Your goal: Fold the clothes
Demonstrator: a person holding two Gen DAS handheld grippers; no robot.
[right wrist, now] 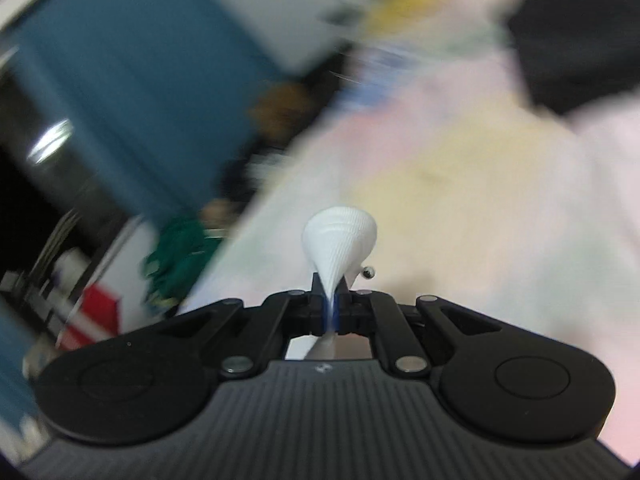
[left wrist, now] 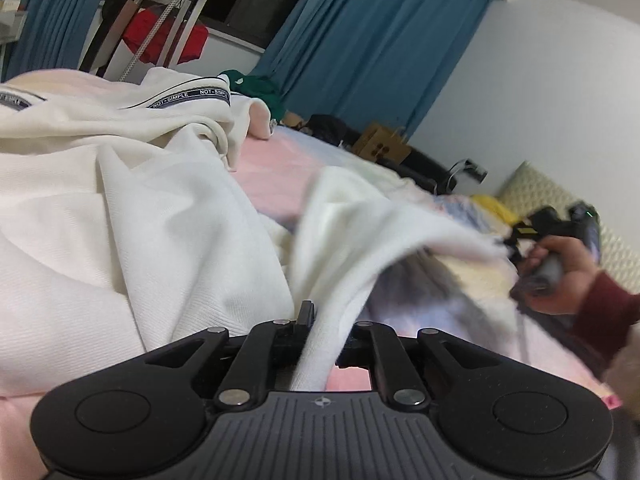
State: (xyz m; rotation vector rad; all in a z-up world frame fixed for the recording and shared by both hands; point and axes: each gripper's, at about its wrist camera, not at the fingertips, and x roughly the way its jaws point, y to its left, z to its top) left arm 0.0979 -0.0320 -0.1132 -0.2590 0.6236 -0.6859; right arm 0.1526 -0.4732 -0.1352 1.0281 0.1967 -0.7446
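A white garment with a dark "NOT-SIMPLE" band lies rumpled over a pink bed sheet. My left gripper is shut on a fold of this white cloth, which runs up between its fingers. The cloth stretches off to the right, blurred, toward my right gripper, held by a hand in a dark red sleeve. In the right wrist view my right gripper is shut on a bunched tip of the white garment, which bulges out past the fingertips. That view is heavily blurred.
Blue curtains and a white wall stand behind the bed. A green cloth, a cardboard box and dark items lie along the far bed edge. A red cloth hangs on a rack at the back left. A black item lies on the bed.
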